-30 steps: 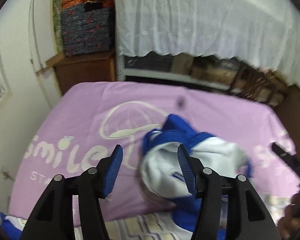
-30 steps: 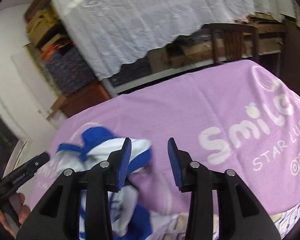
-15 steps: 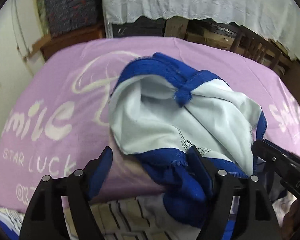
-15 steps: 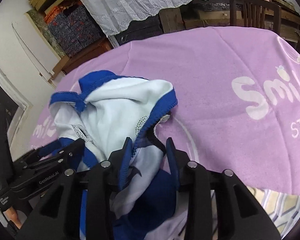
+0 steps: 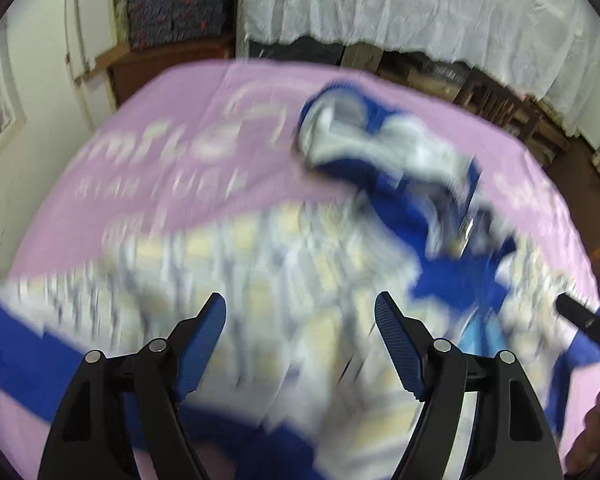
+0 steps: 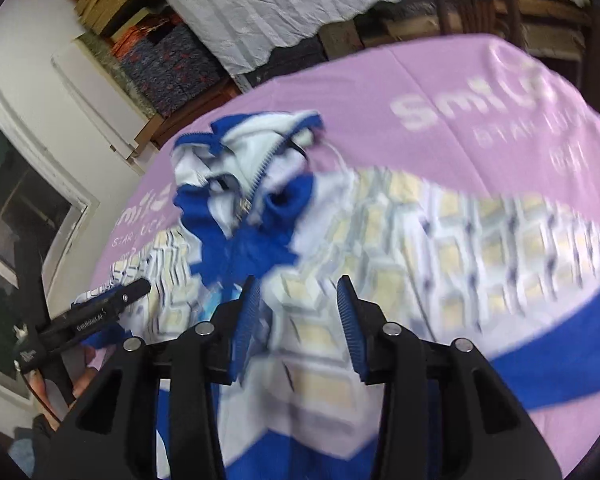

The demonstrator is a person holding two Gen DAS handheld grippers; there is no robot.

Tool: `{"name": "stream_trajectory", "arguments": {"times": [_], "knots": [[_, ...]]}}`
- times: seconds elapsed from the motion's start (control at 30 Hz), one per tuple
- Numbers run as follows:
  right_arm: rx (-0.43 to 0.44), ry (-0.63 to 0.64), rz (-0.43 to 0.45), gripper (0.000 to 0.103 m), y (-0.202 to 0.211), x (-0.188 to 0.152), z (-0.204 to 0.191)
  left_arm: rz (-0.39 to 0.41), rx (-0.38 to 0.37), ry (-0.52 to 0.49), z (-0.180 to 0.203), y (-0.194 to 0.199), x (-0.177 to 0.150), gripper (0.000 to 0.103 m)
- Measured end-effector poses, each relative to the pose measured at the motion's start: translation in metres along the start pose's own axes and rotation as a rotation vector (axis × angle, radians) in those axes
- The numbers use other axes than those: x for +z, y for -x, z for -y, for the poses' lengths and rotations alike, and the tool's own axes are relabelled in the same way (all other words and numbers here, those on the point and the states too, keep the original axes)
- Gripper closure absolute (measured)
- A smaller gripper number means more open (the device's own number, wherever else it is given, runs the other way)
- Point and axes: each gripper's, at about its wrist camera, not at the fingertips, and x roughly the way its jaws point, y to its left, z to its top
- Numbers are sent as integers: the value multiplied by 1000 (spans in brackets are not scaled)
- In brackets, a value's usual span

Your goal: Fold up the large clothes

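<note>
A blue and white zip jacket [image 5: 384, 160] lies crumpled on the pink "smile" cloth [image 5: 160, 168], blurred by motion in the left wrist view; it also shows in the right wrist view [image 6: 252, 184], zipper visible. Its near part lies on a white, yellow and blue checked cloth [image 6: 440, 248]. My left gripper [image 5: 300, 332] is open and empty above the checked cloth [image 5: 236, 280], short of the jacket. My right gripper [image 6: 298, 320] is open and empty, just in front of the jacket's blue edge. The left gripper's tip shows in the right wrist view [image 6: 104, 308].
The pink cloth [image 6: 420, 92] covers the table. Behind it hang white lace drapes [image 5: 400, 4], with wooden furniture, a chair [image 6: 480, 8] and patterned boxes [image 5: 172, 4]. A white wall and door frame [image 6: 28, 148] stand at the left.
Both grippers have pulled back and up from the jacket. The jacket now lies farther away and the checked cloth fills the near view. The left wrist view is motion-blurred.
</note>
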Motion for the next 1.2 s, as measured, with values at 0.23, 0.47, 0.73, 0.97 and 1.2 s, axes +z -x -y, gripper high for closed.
{"name": "stream_trajectory", "arguments": {"times": [0.23, 0.47, 0.73, 0.97, 1.2], "knots": [[-17, -184, 30, 91, 39, -40, 78, 7, 149, -14, -26, 17, -43, 22], [44, -173, 106, 69, 101, -79, 57, 37, -17, 20, -22, 79, -81, 24], [94, -113, -48, 55, 74, -136, 13, -31, -11, -140, 33, 73, -138, 19], [66, -312, 193, 49, 144, -115, 87, -2, 2, -104, 29, 91, -125, 19], [-79, -689, 380, 49, 202, -101, 210, 43, -13, -32, 35, 88, -76, 18]]}}
